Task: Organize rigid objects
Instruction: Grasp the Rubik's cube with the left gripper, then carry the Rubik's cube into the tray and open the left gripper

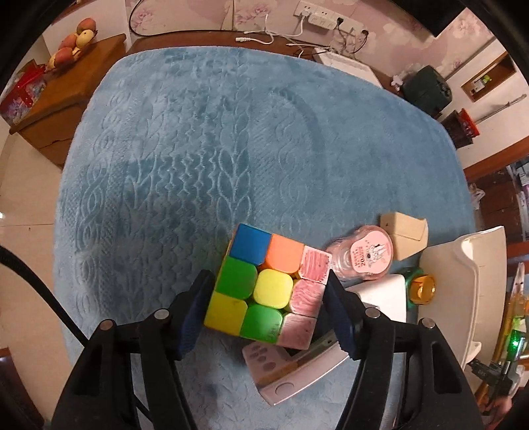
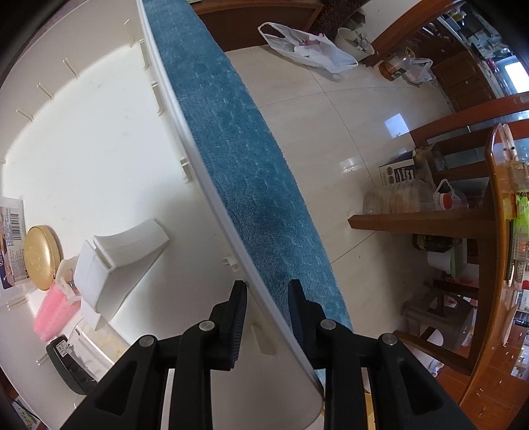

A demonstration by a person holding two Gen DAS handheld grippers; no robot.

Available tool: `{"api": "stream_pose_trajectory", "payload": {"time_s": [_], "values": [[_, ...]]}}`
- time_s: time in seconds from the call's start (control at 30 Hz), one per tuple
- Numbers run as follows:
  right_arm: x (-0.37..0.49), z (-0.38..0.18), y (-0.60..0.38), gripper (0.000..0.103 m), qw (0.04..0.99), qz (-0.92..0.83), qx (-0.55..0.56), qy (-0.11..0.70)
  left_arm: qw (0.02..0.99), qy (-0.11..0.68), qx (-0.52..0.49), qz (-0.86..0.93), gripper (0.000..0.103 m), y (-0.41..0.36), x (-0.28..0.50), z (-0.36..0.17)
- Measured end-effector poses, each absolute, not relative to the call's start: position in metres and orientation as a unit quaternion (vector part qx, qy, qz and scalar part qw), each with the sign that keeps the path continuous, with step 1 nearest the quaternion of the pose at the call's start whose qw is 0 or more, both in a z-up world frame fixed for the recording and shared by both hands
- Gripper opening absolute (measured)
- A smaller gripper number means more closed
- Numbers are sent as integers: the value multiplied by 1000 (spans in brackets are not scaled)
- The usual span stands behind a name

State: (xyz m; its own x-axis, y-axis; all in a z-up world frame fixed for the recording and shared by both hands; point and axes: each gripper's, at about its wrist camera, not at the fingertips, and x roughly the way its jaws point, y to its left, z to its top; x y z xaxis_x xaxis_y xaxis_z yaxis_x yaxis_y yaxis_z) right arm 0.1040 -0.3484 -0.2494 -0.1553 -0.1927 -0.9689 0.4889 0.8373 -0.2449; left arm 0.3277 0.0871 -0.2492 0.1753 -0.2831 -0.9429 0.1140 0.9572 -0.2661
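Note:
My left gripper [image 1: 267,281] is shut on a multicoloured puzzle cube [image 1: 274,286], one pad on each side, low over the blue blanket [image 1: 215,132]. Under and right of the cube lie a pink spotted card box [image 1: 281,367], a pink round container [image 1: 367,258], a beige box [image 1: 405,238] and an amber bottle [image 1: 423,289]. The white bin [image 1: 469,271] stands at the right. My right gripper [image 2: 267,286] straddles the bin's rim [image 2: 198,178]; its jaws have loosened and blanket shows between the rim and the right finger. Inside the bin lie a gold round tin [image 2: 41,258] and a pink item [image 2: 54,314].
A wooden side table with fruit [image 1: 76,39] stands at the far left, a power strip with cables [image 1: 317,18] at the back. Right of the blanket's edge [image 2: 238,149] is tiled floor with a plastic bag [image 2: 307,46] and a wooden shelf [image 2: 429,218].

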Motion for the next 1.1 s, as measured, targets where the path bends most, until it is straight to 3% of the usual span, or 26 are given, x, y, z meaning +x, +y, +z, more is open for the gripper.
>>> {"api": "stream_pose_trajectory", "payload": {"time_s": [0.5,0.87,1.1], "values": [[99,-250,-350,24,653,-254,105,706,802,580,-62,-131,67,102,303,-223],[90,-247,-349,22,682,-187,107,699,858,494,-94,-107,67,109,242,-171],[91,-247,-349,17,695,-116,88,704,863,479,-134,-90,67,85,196,-156]]}}
